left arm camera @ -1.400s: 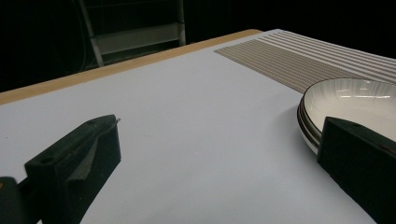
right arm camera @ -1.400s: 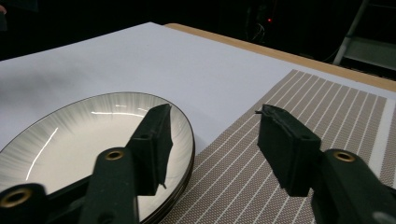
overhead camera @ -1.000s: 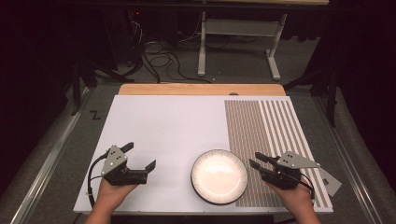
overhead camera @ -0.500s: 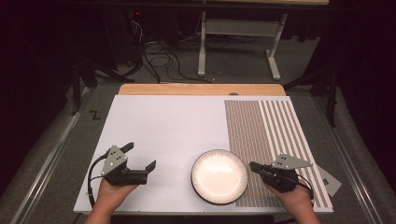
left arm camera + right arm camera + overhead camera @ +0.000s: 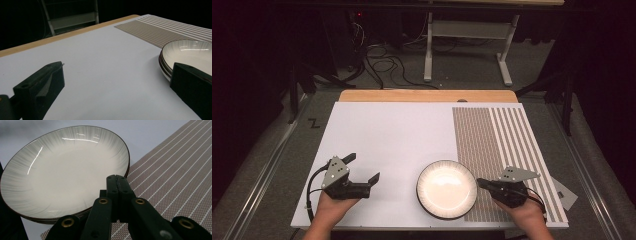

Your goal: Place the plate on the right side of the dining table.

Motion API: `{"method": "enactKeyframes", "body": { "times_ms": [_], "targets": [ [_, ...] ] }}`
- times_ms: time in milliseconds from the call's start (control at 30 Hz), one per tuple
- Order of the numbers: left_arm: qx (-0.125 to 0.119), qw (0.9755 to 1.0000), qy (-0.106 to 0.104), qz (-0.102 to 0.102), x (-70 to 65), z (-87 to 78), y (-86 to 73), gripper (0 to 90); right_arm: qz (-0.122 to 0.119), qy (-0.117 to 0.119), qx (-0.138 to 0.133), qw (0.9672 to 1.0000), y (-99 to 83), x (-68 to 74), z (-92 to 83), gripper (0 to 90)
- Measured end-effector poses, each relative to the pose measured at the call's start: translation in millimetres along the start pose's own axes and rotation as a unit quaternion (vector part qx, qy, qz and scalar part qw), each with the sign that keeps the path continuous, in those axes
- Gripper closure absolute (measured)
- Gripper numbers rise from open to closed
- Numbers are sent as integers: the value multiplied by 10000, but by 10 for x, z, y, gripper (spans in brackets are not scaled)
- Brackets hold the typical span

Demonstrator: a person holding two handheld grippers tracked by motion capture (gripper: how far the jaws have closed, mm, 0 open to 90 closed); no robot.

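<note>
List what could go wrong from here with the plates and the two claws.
1. The right claw is shut with nothing between its jaws, right beside the stack of plates. Pushed forward like this, it would probably shove the stack rather than grip it.
2. The stack sits half on the striped mat, half on the white board, so it may rock or slide if nudged.
3. The left claw is open and apart from the stack, so nothing steadies that side.

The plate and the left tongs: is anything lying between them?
No. In the high view, only bare white tabletop separates the open left tongs from the plate; the left gripper view shows the same bare stretch.
</note>
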State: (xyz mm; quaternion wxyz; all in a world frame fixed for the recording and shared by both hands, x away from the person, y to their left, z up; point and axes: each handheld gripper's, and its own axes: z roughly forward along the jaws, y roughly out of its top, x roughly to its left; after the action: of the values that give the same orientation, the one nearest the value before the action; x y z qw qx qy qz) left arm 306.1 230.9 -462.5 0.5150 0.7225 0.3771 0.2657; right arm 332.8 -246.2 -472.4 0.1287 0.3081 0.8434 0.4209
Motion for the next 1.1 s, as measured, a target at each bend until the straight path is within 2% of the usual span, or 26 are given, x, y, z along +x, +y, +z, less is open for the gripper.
{"method": "enactKeyframes", "body": {
  "times_ms": [233,567,1100],
  "targets": [
    [10,10000,-5,-7,4,0,-4,2,-31,80,147,9999,8,14,27,900],
    [25,10000,-34,-8,1,7,-10,2,-25,202,177,9996,-10,2,20,900],
    [27,10000,-68,-11,-2,14,-13,2,-119,246,250,9993,-1,28,7,900]
  ]
}}
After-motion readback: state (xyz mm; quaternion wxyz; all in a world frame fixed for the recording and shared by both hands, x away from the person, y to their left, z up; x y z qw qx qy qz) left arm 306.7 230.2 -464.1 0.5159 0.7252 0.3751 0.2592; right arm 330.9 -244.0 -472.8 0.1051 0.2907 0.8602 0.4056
